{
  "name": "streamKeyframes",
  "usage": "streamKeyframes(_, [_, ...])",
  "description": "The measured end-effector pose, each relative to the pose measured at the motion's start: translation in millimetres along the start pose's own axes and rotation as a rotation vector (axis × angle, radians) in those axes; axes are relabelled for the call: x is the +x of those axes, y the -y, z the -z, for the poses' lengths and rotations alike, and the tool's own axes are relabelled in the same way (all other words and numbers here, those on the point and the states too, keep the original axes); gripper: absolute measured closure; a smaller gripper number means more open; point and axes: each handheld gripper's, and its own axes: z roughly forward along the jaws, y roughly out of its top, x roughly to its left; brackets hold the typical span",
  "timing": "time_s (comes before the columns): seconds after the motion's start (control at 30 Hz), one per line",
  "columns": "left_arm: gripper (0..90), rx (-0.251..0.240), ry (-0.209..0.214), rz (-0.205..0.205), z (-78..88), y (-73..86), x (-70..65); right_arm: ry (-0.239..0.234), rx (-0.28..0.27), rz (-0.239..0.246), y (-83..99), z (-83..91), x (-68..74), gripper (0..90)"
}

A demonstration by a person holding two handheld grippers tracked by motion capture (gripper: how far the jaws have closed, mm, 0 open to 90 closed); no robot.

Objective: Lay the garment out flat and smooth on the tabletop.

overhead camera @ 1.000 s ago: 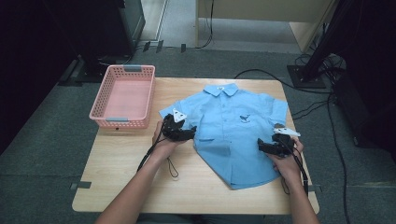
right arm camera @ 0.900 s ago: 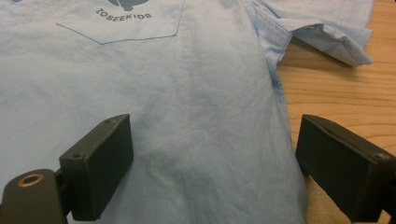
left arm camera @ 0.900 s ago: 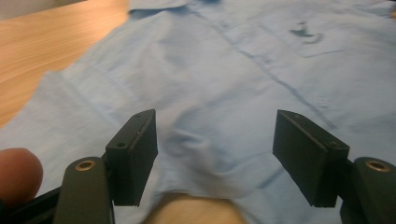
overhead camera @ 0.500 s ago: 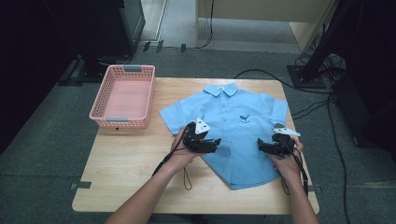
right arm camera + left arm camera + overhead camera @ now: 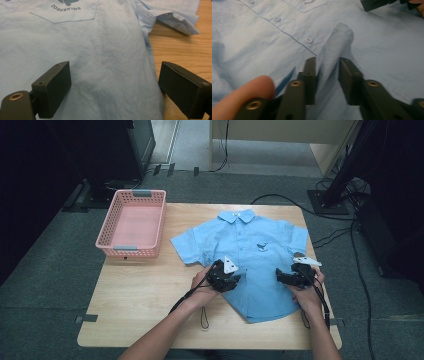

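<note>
A light blue short-sleeved child's shirt (image 5: pixel 252 245) lies front up on the wooden table (image 5: pixel 140 295). My left gripper (image 5: pixel 232 283) rests on the shirt's lower left part. Its jaws have just been closing, and in the left gripper view (image 5: pixel 327 62) a raised fold of the shirt fabric (image 5: pixel 338 37) stands pinched between them. My right gripper (image 5: pixel 280 276) is over the shirt's lower right part. In the right gripper view (image 5: pixel 113 72) its jaws stand wide open, one over the shirt (image 5: pixel 105 45) and one past its side seam above the table (image 5: pixel 180 50).
A pink plastic basket (image 5: pixel 129 249) stands at the table's left rear corner. Bare wood lies in front of the basket and left of the shirt. Cables run over the floor behind and right of the table.
My left gripper has moved right from the shirt's left sleeve onto its lower front, and its jaws have closed on a fold. The right gripper has stayed put.
</note>
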Motion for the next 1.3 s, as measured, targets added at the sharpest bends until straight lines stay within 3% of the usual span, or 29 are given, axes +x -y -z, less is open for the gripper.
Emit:
streamKeyframes(0.1, [85.5, 0.005, 0.027, 0.006, 4.1, 2.6, 4.6, 0.000, 0.001, 0.000, 0.0, 0.0, -0.1, 10.6])
streamKeyframes(0.2, [90.0, -0.008, 0.054, -0.006, 12.2, 5.5, 7.5, 0.001, 0.000, -0.001, -0.1, 0.0, 0.0, 10.6])
streamKeyframes(0.4, [90.0, -0.046, 0.099, -0.013, 41.5, 23.6, 16.5, 0.003, 0.000, -0.002, -0.1, -0.1, -0.2, 10.5])
streamKeyframes(0.7, [88.2, -0.099, 0.129, 0.030, 80.3, 49.1, 33.1, 0.007, 0.001, -0.007, -0.4, -0.4, -0.2, 10.4])
streamKeyframes(0.8, [87.1, -0.114, 0.146, 0.049, 86.5, 58.3, 36.6, 0.008, 0.001, -0.008, -0.5, -0.4, -0.2, 10.4])
streamKeyframes(1.03, [86.2, -0.109, 0.149, 0.051, 101.9, 73.6, 45.4, 0.009, 0.001, -0.010, -0.5, -0.4, -0.2, 10.4])
streamKeyframes(1.3, [84.5, -0.084, 0.150, 0.059, 111.0, 90.8, 52.3, 0.010, 0.001, -0.010, -0.5, -0.4, -0.2, 10.4])
